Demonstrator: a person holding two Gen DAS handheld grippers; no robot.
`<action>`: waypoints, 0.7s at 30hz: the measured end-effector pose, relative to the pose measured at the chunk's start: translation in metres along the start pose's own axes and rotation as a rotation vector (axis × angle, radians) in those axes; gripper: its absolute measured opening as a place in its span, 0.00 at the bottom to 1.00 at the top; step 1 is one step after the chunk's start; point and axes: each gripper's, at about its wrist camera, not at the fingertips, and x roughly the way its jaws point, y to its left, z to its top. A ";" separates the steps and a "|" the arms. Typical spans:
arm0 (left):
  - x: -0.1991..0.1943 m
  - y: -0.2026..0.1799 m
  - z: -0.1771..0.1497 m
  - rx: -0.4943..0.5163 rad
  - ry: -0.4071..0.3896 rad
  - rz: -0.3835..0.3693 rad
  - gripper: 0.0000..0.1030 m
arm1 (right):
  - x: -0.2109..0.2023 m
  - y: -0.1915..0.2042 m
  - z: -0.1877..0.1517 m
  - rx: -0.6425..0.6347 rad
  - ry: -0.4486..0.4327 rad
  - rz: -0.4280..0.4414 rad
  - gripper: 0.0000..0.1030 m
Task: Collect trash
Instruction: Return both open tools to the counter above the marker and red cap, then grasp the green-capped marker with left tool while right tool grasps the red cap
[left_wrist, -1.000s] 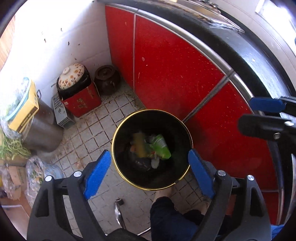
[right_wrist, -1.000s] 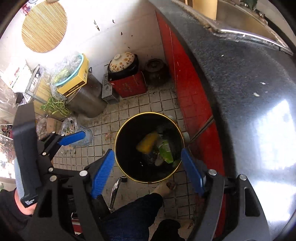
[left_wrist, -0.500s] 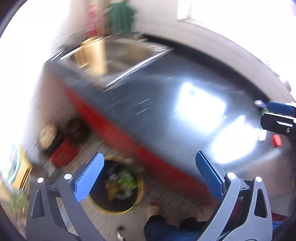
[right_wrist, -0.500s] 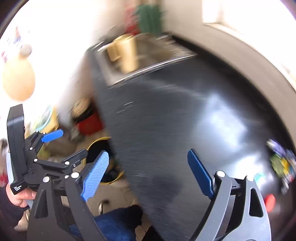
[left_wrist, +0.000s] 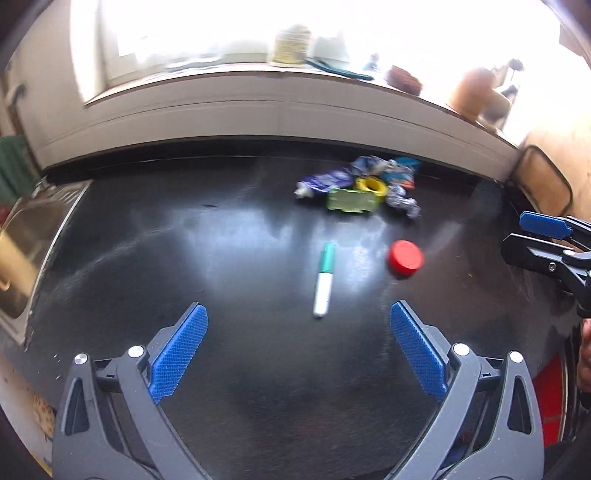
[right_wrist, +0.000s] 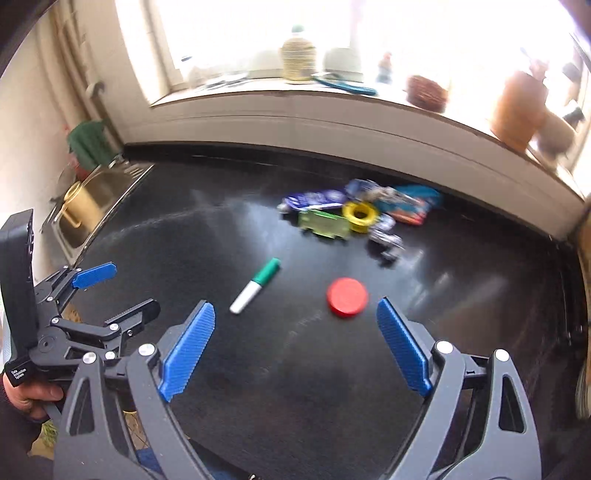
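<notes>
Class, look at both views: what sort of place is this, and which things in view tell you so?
Most likely a home kitchen: a dark countertop, a steel sink set into it, and a bottle on the windowsill.

On my black counter a green-capped white marker (left_wrist: 324, 279) lies flat near a red cap (left_wrist: 405, 258), with a heap of crumpled wrappers (left_wrist: 364, 188) beyond them by the wall.

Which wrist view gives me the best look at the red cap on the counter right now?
The right wrist view: the red cap lies near centre, just ahead of the open right gripper, its round top clear. The left wrist view shows it off to the right, farther away and blurred.
</notes>
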 end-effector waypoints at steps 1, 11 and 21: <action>0.002 -0.008 0.000 0.012 0.004 -0.008 0.94 | -0.004 -0.010 -0.004 0.008 0.000 -0.011 0.84; 0.017 -0.034 -0.004 0.091 0.037 -0.013 0.94 | -0.001 -0.037 -0.014 0.028 0.011 0.006 0.84; 0.064 -0.028 -0.002 0.105 0.075 -0.004 0.93 | 0.051 -0.039 -0.011 -0.003 0.067 0.030 0.84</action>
